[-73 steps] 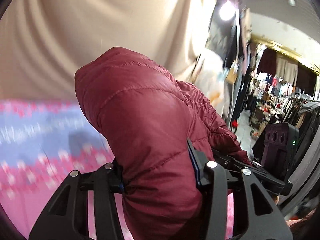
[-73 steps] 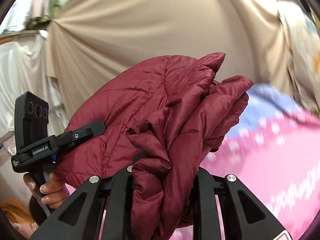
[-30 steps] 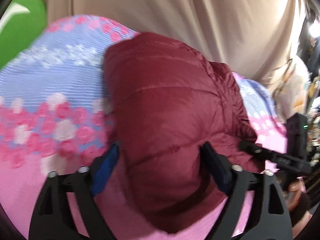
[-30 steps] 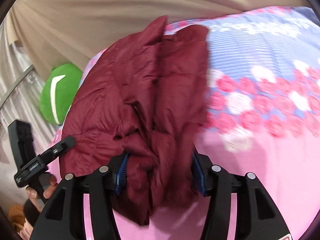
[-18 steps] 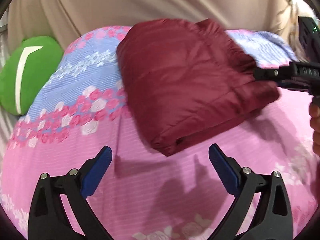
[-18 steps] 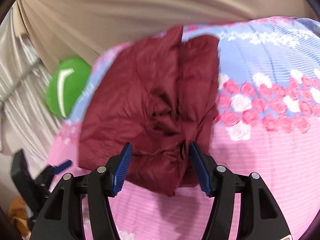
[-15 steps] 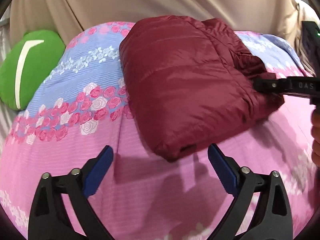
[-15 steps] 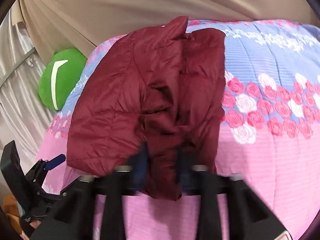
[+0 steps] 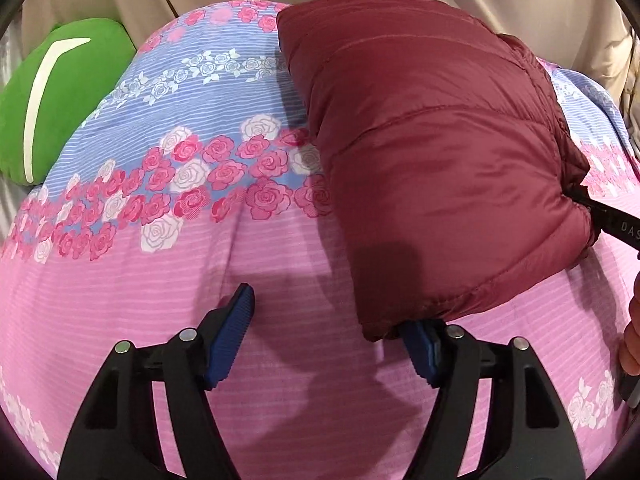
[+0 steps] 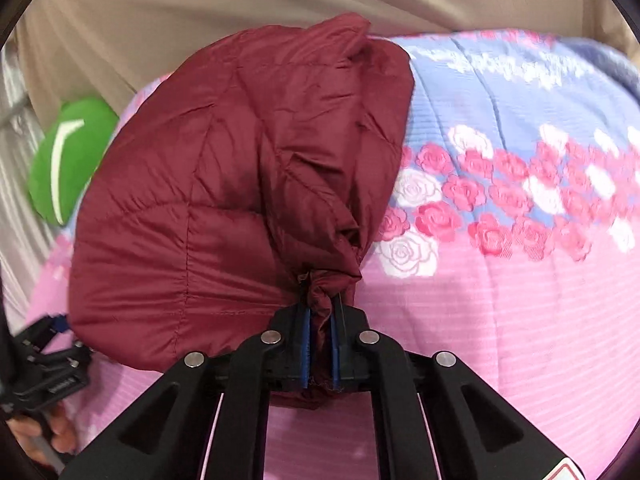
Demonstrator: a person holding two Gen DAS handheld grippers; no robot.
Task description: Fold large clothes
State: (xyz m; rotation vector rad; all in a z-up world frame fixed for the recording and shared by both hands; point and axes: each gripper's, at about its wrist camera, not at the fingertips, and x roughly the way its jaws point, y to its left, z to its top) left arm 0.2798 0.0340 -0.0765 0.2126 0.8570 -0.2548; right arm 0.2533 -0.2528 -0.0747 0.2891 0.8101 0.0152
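We've got the maroon puffer jacket folded into a bundle, lying on the bed's pink and blue rose-print bedspread. Our right tongs are clamped tight on a bunched bit of jacket fabric at its near edge. Our left tongs are apart and closing; the jacket's near corner overlaps the right-hand pad, and whether it touches we can't tell; the other pad sits over bare bedspread. Green cushion sits at the bed's far left edge, beige curtain behind.
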